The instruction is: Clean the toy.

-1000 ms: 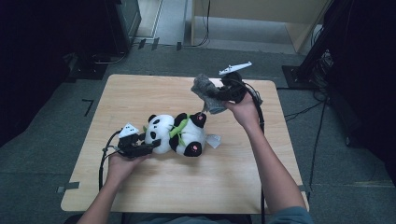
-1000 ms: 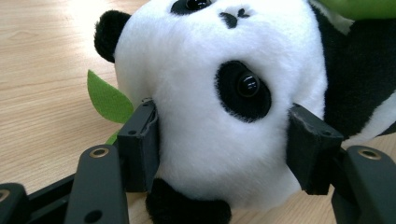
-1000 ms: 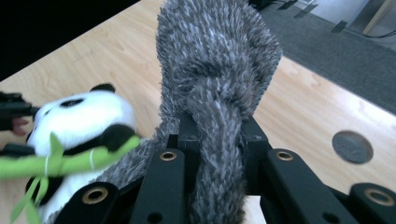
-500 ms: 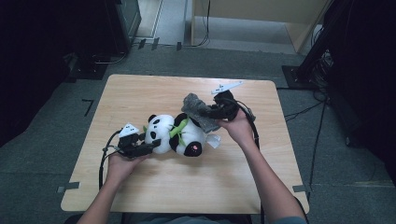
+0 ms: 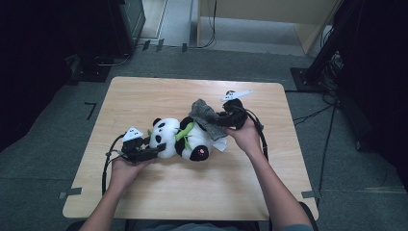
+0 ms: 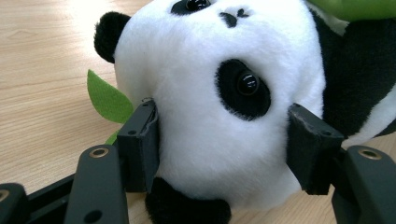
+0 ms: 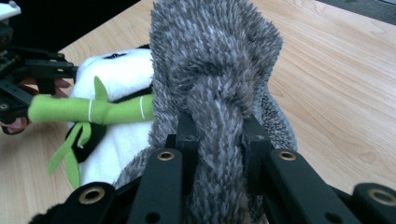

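- The person's left forearm comes in from the bottom of the high view, angled up toward the table's left half, with the left hand (image 5: 126,169) cupped under its tool, knuckles low over the wood.
- The left gripper (image 5: 153,152) lies roughly level, pointing right along the table toward the toy.
- In the left gripper view its jaws stand part-way apart and clamp the head of the plush panda (image 6: 219,98): one black pad presses into the white fur at the cheek, the other at the far side of the head, beside a black eye patch.
- The right forearm reaches in from the lower right, the right hand (image 5: 248,135) wrapped round its tool just right of the toy.
- The right gripper (image 5: 222,120) points left and slightly down, toward the panda's body.
- In the right gripper view its jaws are drawn close together, pinching a bunched fold of a grey fuzzy cloth (image 7: 219,79); the rest of the cloth bulges up beyond the pads.
- The panda lies on its side near the middle of the wooden table (image 5: 269,192), head to the left, feet to the right, with a green bamboo stalk (image 7: 93,109) across its chest.
- The cloth hangs over the panda's upper side, touching it.
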Demonstrator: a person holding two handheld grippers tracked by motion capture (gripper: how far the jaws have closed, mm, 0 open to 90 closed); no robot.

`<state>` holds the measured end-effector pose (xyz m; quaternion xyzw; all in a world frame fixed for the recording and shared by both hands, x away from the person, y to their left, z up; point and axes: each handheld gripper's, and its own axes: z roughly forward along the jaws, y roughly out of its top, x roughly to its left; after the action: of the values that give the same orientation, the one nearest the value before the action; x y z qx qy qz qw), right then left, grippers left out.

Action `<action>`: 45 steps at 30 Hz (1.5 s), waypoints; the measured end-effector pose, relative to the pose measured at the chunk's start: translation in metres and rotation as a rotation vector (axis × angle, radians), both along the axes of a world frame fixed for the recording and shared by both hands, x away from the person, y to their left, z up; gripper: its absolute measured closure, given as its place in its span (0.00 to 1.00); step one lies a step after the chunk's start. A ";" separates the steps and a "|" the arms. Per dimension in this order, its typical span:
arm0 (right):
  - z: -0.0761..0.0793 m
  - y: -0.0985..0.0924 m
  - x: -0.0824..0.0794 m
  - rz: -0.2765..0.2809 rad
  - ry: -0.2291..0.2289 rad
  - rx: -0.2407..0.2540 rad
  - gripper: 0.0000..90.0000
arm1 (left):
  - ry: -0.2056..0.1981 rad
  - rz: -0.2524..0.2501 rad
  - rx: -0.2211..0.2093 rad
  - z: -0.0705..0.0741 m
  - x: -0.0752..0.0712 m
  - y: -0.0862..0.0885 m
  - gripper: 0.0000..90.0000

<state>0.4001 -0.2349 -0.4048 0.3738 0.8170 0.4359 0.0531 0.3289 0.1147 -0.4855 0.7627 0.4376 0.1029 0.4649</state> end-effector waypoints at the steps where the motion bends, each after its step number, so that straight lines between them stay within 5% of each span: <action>1: 0.000 -0.001 -0.001 -0.001 0.000 -0.002 0.83 | -0.001 -0.001 0.002 0.000 0.000 0.000 0.40; 17: -0.015 -0.019 -0.006 -0.045 0.015 0.014 0.83 | -0.003 -0.002 0.000 -0.001 0.000 0.000 0.40; 27: -0.026 -0.034 -0.007 -0.092 0.034 -0.025 0.83 | -0.004 -0.005 0.002 -0.001 0.000 0.001 0.40; 37: -0.003 -0.047 -0.008 -0.149 -0.025 0.033 0.83 | -0.014 -0.003 0.005 -0.001 -0.002 0.000 0.40; 45: 0.015 -0.024 -0.006 -0.094 -0.055 0.034 0.83 | -0.013 0.001 0.009 -0.001 -0.003 0.000 0.40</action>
<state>0.3944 -0.2586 -0.3899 0.4006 0.7892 0.4568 0.0897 0.3263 0.1146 -0.4865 0.7638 0.4345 0.1103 0.4644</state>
